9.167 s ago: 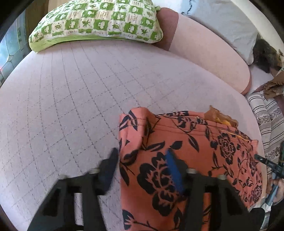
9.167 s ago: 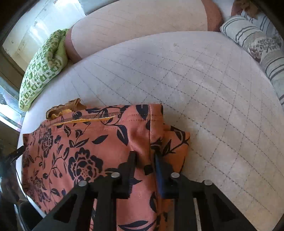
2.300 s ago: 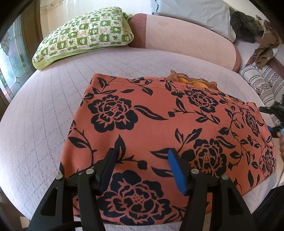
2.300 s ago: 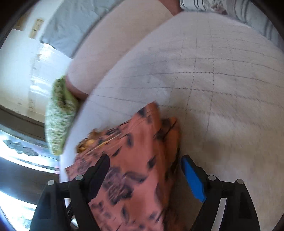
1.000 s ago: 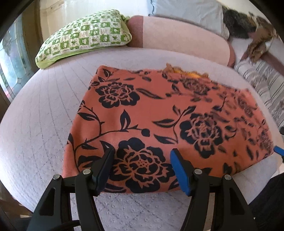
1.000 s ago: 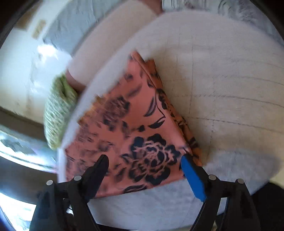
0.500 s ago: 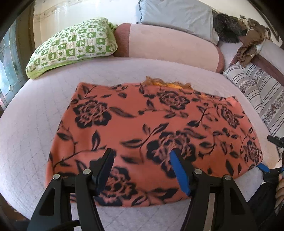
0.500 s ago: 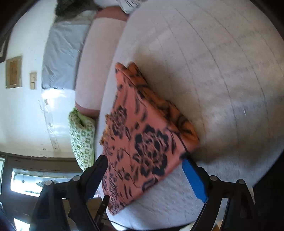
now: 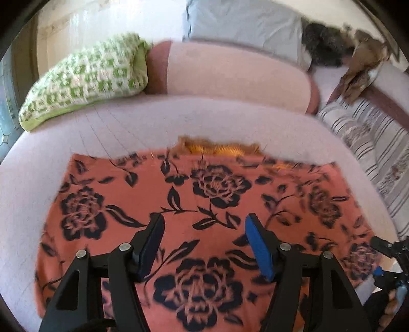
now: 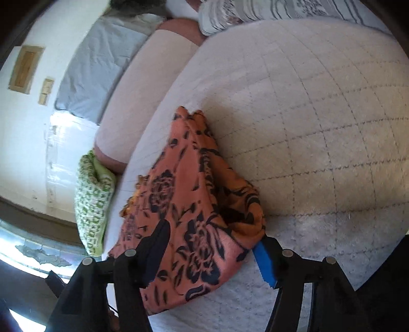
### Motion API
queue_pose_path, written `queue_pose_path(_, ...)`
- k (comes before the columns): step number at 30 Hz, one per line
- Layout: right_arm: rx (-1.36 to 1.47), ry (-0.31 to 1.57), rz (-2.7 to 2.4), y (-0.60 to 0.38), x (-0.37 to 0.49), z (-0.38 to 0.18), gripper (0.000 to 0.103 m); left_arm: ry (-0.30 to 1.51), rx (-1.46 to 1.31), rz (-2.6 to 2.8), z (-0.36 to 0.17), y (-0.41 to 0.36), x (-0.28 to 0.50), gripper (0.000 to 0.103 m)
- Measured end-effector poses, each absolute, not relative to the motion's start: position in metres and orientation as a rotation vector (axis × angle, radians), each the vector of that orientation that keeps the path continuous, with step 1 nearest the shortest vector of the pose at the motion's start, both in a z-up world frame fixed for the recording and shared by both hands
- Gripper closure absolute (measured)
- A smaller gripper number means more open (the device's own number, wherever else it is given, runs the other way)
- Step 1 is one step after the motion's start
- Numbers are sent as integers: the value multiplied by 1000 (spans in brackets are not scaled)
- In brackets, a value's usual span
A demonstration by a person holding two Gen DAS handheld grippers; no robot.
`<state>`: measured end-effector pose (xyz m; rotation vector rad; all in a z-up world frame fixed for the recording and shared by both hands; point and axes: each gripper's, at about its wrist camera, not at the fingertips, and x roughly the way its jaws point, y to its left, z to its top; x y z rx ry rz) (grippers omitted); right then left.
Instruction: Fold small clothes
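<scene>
A folded orange-red garment (image 9: 217, 184) with black flowers lies flat on the pale quilted bed (image 9: 127, 127). A yellow-orange inner layer peeks out at its far edge. My left gripper (image 9: 203, 218) hovers open over the garment's near middle with nothing between its fingers. In the right wrist view the garment (image 10: 184, 178) shows its stacked layers at the near right corner. My right gripper (image 10: 211, 235) straddles that corner with its jaws closing. The blue pad (image 10: 264, 258) sits at the fold's edge, the black finger (image 10: 156, 242) over the top layer.
A green checked cushion (image 9: 84, 76) and a pink bolster (image 9: 230, 74) line the bed's far side, with a grey pillow (image 9: 242, 23) behind. A striped pillow (image 9: 370, 132) lies at the right. Bare quilt (image 10: 319, 115) spreads to the right of the garment. A person's hand (image 9: 391, 306) shows at the lower right.
The left gripper has slid across above the garment, still open. The right gripper has rolled, sunk toward the garment's near right corner, and its jaws have narrowed around it.
</scene>
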<state>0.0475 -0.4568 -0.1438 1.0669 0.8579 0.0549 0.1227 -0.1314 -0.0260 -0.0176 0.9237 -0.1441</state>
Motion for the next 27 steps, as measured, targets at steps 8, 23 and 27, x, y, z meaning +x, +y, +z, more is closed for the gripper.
queue_pose_path(8,1027,855,84,-451,62,-139,34,818,33,-120,-5,-131,112,33)
queue_pose_path(23,601,813,155,-375,92,-43,89,988,38,-111,-52,-123,136,29)
queue_pose_path(27,435,745,280,-298,95,12,89,873,-175,-95,-12,-72,110,29)
